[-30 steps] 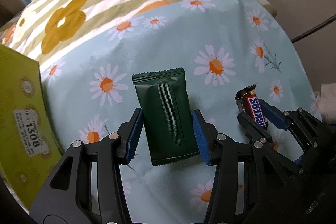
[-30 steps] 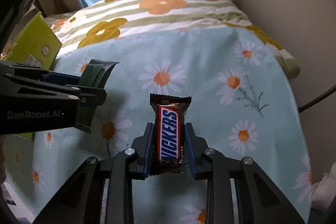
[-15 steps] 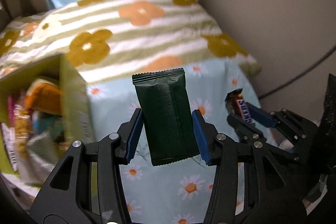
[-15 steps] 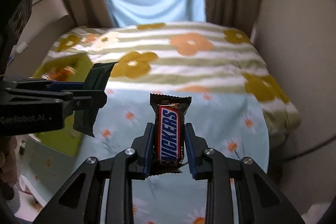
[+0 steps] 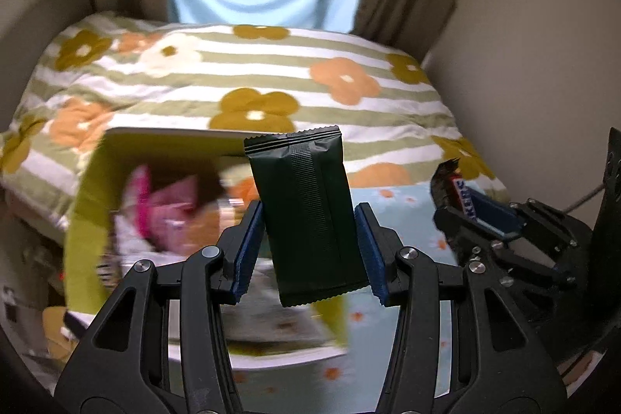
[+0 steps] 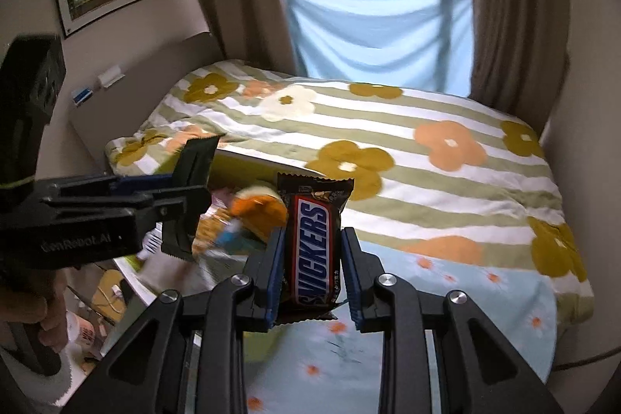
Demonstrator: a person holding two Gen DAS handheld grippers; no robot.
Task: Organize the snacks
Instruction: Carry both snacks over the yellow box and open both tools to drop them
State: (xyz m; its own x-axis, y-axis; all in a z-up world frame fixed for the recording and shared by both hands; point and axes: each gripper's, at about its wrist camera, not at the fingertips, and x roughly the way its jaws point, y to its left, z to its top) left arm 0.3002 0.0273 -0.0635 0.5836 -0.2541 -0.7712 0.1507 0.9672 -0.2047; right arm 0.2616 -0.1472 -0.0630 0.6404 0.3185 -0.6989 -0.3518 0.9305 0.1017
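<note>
The contents of your green box (image 5: pixel 83 220) are motion-blurred; only pink and orange wrappers can be made out. The dark green packet (image 5: pixel 306 216) hides part of the box interior. In the left wrist view, only a few letters of the Snickers bar (image 5: pixel 460 196) show. The box's near rim is smeared.

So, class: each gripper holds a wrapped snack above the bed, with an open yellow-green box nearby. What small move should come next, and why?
Probably carry the left gripper, shut on the dark green foil snack packet, over the open yellow-green cardboard box. The box already holds other wrapped snacks and lies just beyond that packet. The right gripper, clamping the brown Snickers bar, can follow.
</note>
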